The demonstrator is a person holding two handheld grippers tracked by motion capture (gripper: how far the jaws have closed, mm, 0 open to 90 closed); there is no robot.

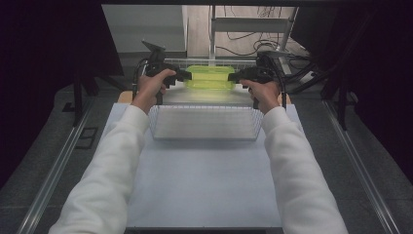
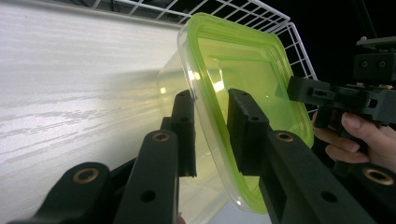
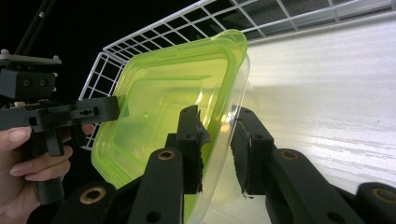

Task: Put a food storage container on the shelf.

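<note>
Container (image 1: 210, 77) sits between both grippers' loosened fingers (image 2: 184, 121), above basket (image 1: 204, 134).

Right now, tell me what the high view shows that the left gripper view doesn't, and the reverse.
High view alone: both white sleeves, the pale table, and a second wire basket nearer the person. Left gripper view alone: the left gripper with its jaws astride the rim, a gap showing beside each pad. Both: the green-lidded container over a white wire basket, the right gripper at its far end.

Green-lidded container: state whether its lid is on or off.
On. The green lid sits over the rim of the clear container, flush all round where visible, in both gripper views; whether it is snapped tight cannot be told.
</note>
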